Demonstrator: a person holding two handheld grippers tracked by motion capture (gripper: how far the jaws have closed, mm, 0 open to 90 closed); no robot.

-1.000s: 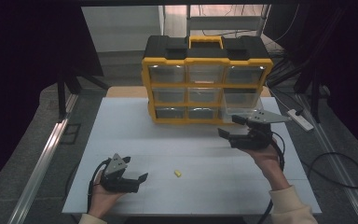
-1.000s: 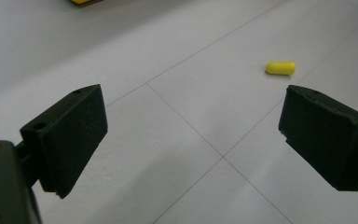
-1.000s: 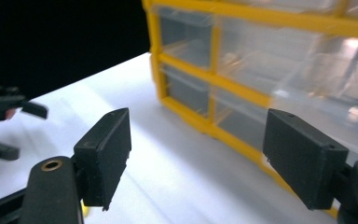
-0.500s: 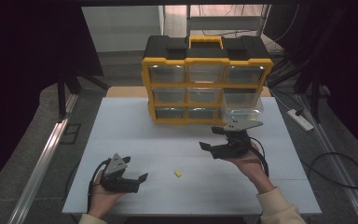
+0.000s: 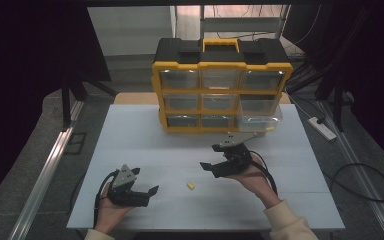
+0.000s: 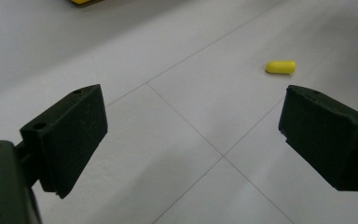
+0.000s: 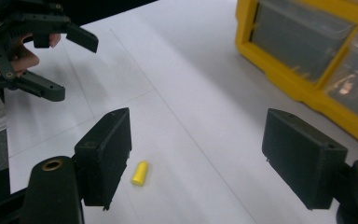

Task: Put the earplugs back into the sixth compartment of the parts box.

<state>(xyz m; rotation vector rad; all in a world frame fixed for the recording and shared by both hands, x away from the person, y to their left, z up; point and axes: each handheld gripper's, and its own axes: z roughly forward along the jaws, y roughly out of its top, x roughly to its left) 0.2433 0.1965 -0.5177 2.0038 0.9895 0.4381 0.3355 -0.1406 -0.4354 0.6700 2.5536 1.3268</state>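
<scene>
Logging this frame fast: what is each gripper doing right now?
Left gripper: open, holding nothing.
Right gripper: open, holding nothing, above the table near the yellow piece.

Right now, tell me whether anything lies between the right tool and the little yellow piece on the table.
Nothing visible does. The right tool, jaws open, faces the yellow piece across bare white table; the left tool sits on the far side.
</scene>
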